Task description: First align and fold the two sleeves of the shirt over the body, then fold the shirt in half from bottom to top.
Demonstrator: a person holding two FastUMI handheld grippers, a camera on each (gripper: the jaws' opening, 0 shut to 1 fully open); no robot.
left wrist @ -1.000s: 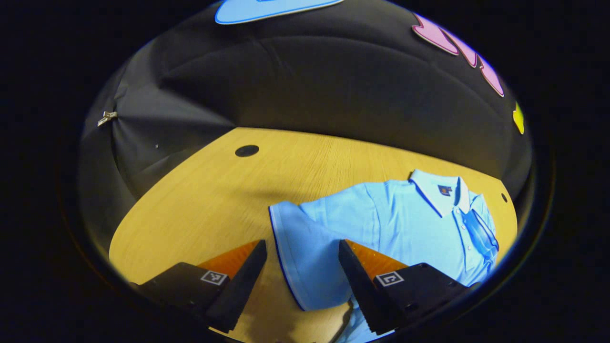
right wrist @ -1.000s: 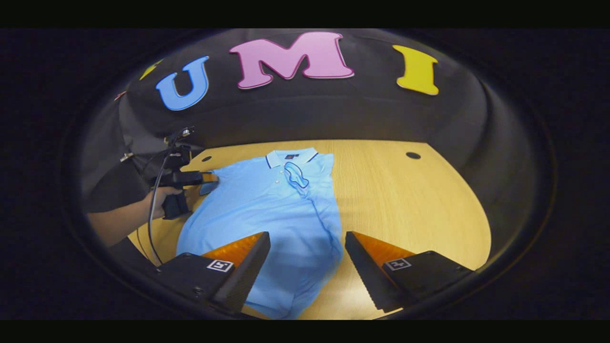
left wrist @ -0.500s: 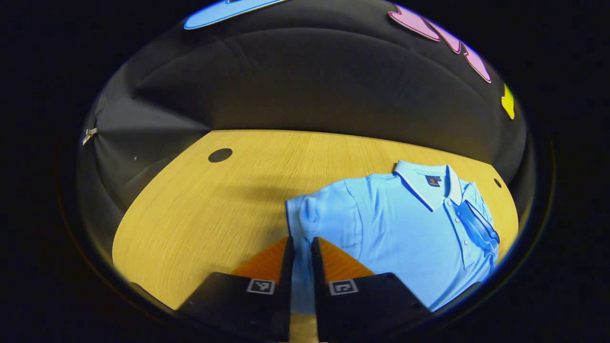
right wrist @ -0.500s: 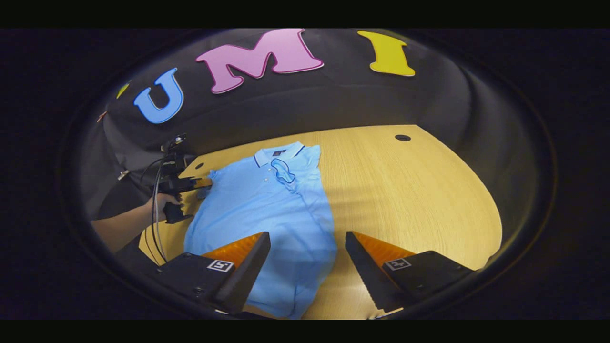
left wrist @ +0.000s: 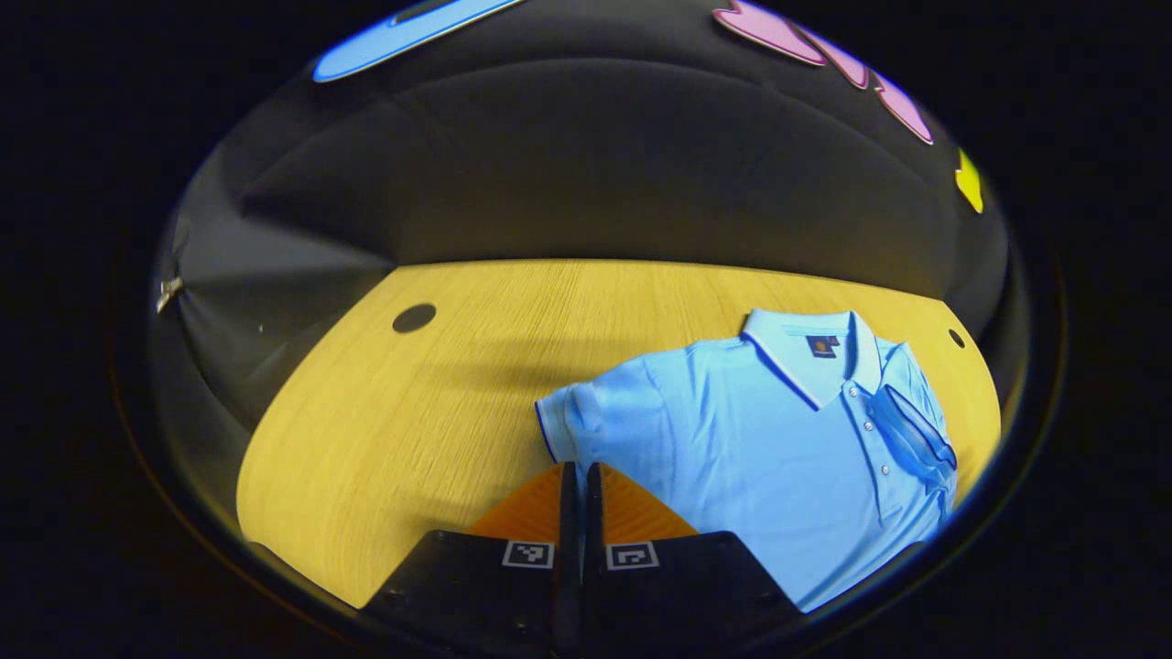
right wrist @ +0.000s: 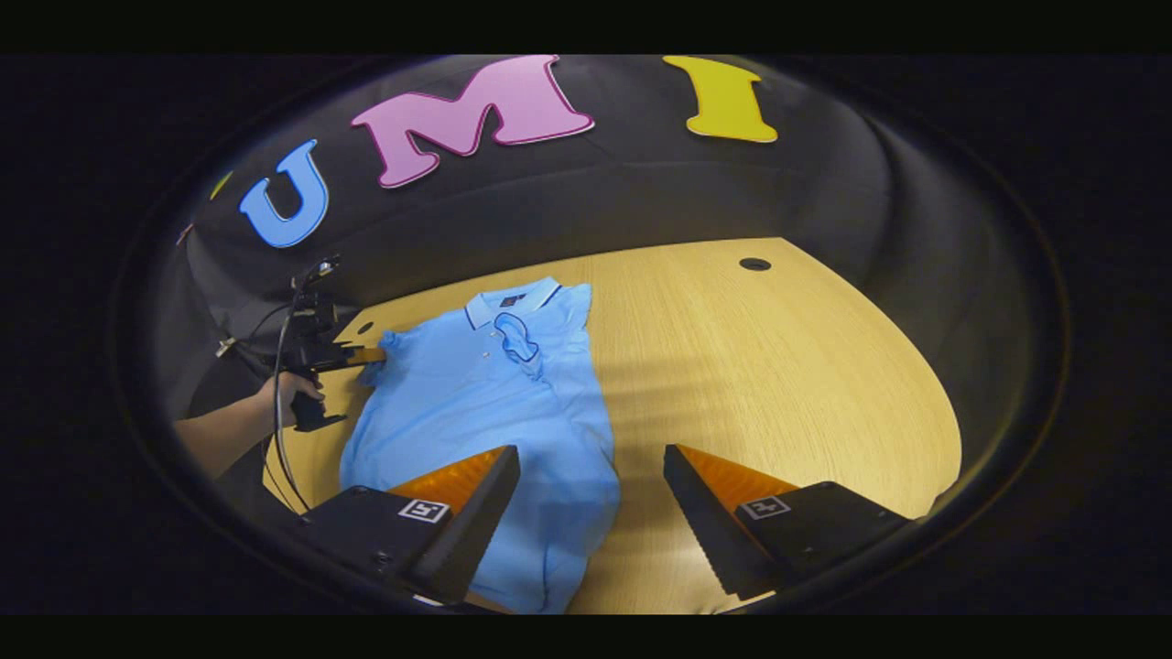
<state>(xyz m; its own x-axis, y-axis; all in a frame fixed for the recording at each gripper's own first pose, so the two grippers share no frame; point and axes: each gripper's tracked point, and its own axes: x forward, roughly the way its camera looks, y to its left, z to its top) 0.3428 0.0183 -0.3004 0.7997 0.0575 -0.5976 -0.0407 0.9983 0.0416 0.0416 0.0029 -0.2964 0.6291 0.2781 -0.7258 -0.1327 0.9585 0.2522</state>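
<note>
My left hand-held gripper (left wrist: 577,471) is pinched closed on the cuff of the shirt's (left wrist: 778,430) left sleeve (left wrist: 572,421). The shirt lies face up on the worktop (left wrist: 412,412). My right hand-held gripper (right wrist: 591,458) hangs wide apart over its lower edge, holding nothing.

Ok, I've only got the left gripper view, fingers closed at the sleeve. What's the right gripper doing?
Observer: The right gripper is open and holds nothing, above the shirt's lower right edge.
Operator: Is the bottom folded up yet?
Observer: No, the lower body lies flat on the table.
Operator: How does my grip look from there?
Observer: The sleeve bunches up at the left gripper's tips.
</note>
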